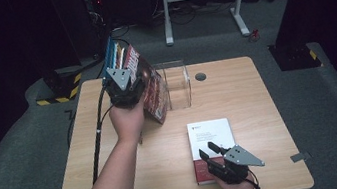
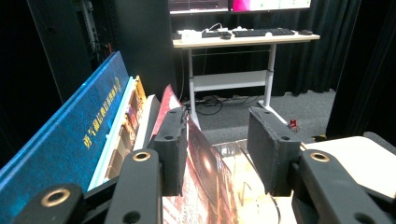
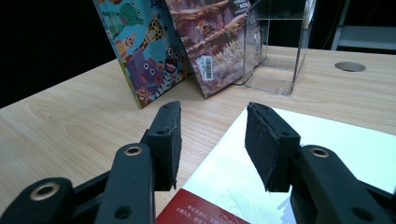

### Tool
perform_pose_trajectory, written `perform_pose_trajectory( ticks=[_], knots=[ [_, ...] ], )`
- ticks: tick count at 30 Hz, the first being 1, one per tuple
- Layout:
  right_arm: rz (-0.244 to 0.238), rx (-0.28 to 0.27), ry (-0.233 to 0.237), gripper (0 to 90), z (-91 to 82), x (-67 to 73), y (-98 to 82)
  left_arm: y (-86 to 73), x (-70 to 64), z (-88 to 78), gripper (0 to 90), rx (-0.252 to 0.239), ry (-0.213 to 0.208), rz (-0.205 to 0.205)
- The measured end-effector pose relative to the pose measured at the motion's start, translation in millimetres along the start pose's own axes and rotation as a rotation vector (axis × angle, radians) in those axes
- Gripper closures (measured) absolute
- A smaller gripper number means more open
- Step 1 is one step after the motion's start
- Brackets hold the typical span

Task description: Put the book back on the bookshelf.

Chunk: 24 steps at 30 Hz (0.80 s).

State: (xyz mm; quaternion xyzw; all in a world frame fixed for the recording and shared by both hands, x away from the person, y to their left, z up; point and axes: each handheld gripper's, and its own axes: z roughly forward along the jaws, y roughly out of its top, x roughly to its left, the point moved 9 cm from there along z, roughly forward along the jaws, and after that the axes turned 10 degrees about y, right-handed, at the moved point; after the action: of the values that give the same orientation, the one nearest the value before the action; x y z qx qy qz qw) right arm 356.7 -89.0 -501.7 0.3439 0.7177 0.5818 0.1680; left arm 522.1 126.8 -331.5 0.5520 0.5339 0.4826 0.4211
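One white-and-red book (image 1: 212,148) lies flat near the front right of the desk (image 1: 237,94), not yet shelved, with the right gripper (image 1: 211,155) hovering spread over its near edge. About four books (image 1: 123,60) already lean at the back left by one clear acrylic stand (image 1: 178,85). The left gripper (image 2: 217,140), jaws parted, straddles the top edge of the outermost reddish book (image 2: 205,163), seemingly steadying it; whether the pads press is unclear.

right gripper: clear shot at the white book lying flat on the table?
Probably yes. The right gripper hovers open over the near end of the white book, with nothing between them and nothing on the cover.
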Motion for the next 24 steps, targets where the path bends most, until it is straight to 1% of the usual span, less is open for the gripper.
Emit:
perform_pose_trajectory(
  ticks=[9,13,16,20,24],
  knots=[
    [-0.002,0.003,0.002,55.7,0.7,0.0,-0.4,-0.3,-3.7,-2.5,56.9,-0.007,-0.022,0.0],
    [-0.001,0.003,0.002,55.7,0.8,0.5,-0.5,-1.9,-5.4,-2.3,55.7,-0.003,-0.036,-0.004],
    [-0.001,0.003,0.003,55.6,0.7,0.5,-0.5,-4.5,-7.2,-2.8,54.9,0.0,-0.048,0.0],
    [-0.001,0.003,0.003,55.5,0.7,0.5,-0.6,-10.4,-8.7,-2.8,53.1,0.004,-0.07,-0.007],
    [-0.001,0.005,0.004,55.4,1.1,0.7,-0.9,-16.0,-10.0,-4.5,51.7,0.006,-0.085,0.001]
  ],
)
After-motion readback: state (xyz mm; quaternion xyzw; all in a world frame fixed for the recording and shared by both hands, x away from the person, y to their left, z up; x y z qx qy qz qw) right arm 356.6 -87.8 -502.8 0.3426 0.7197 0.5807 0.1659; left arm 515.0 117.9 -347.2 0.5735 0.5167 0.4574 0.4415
